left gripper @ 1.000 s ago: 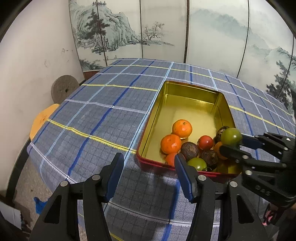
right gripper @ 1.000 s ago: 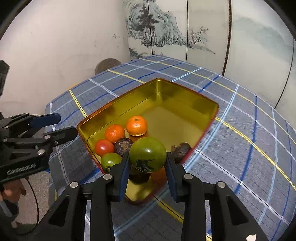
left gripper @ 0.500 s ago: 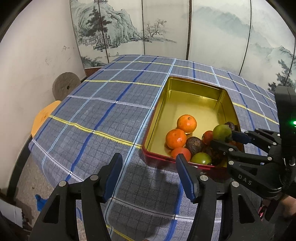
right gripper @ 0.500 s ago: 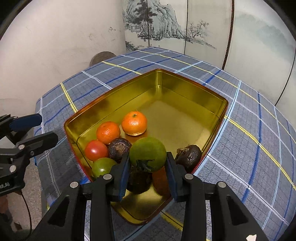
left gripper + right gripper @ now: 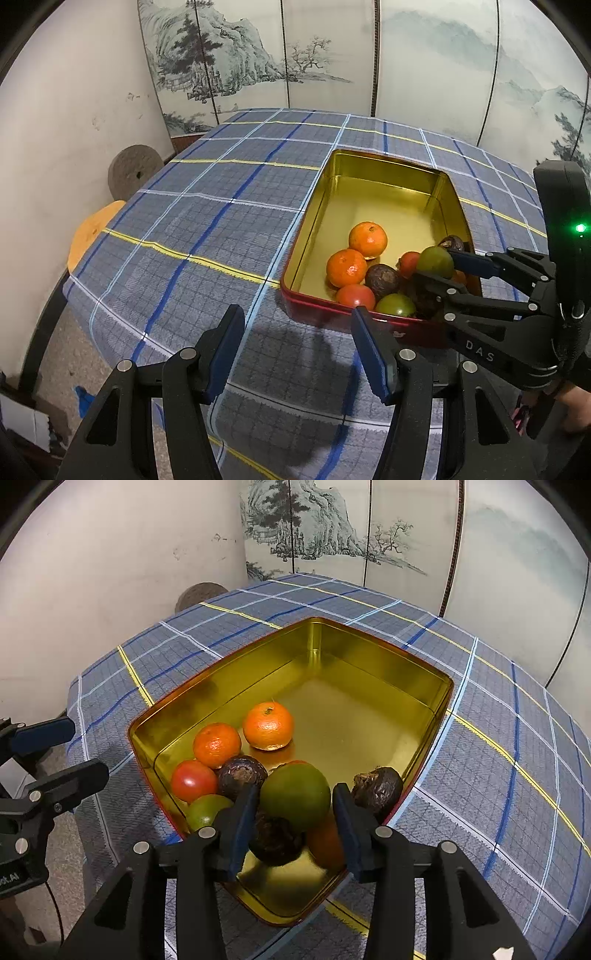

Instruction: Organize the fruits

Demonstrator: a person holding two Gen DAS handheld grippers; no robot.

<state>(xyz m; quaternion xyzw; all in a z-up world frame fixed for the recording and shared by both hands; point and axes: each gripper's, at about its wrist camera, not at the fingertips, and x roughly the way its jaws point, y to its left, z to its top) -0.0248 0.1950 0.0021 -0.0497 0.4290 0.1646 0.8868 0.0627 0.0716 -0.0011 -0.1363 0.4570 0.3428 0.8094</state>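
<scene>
Green fruit (image 5: 295, 795): in gold tin (image 5: 369, 657), atop the pile; right gripper (image 5: 293, 821) jaws opening around it; left gripper (image 5: 297, 354) spread, empty. Firm, smooth, rolls; grip across middle

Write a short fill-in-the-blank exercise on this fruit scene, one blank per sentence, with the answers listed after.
1. All the fruit lies inside the gold-lined ____.
2. The fruit between the fingers of the right gripper, whose jaws are opening, is ____ in colour.
3. The left gripper hovers over the checked tablecloth, holding ____.
4. The two bright orange mandarins number ____.

Missing words: tin; green; nothing; two
</scene>
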